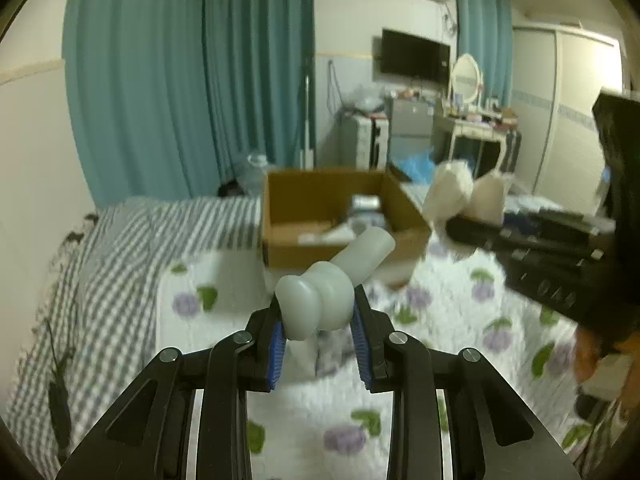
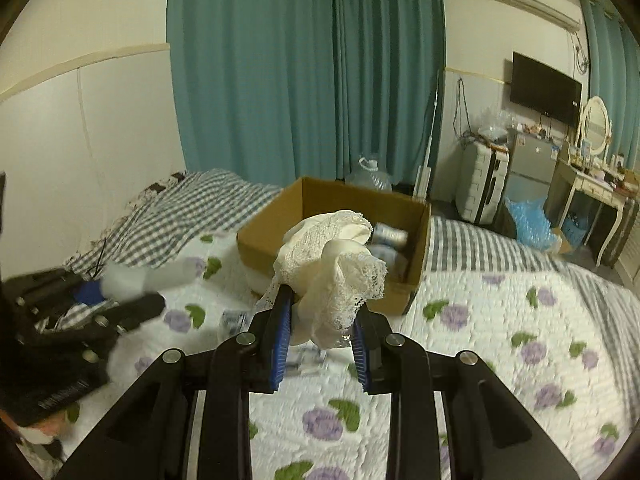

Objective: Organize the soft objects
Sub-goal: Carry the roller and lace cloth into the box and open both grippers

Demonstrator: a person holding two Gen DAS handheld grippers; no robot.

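- Our left gripper point(image 1: 316, 312) is closed on a pale, translucent, lumpy silicone tube point(image 1: 332, 284), its blue pads pinching the bulbous near end while the cylindrical far end sticks out toward the open brown cardboard box point(image 1: 280, 216).
- Our right gripper point(image 2: 320, 316) is clamped on a bunched cream lace cloth point(image 2: 336, 256), which spills up and over the fingertips and hangs in front of the same box.
- Both items are lifted clear of the white quilted bedspread with purple flowers point(image 2: 500, 320); the box sits on the bed just beyond them, with a few small packets already inside.
- We judge the silicone piece to be light, rubbery and easily squashed; the pads seem to dent it. Its smooth skin looks slippery, so the narrower waist between its bulges seems the surest place to hold.
- We reckon the lace is nearly weightless and entirely limp. It will drape and trail, and the open weave could snag on the pad ridges or the box edge, so a gathered bunch in the middle is the better hold.
- We take the step in hand to be carrying both soft things to the box; neither is over its opening yet, as far as the blur lets us tell.
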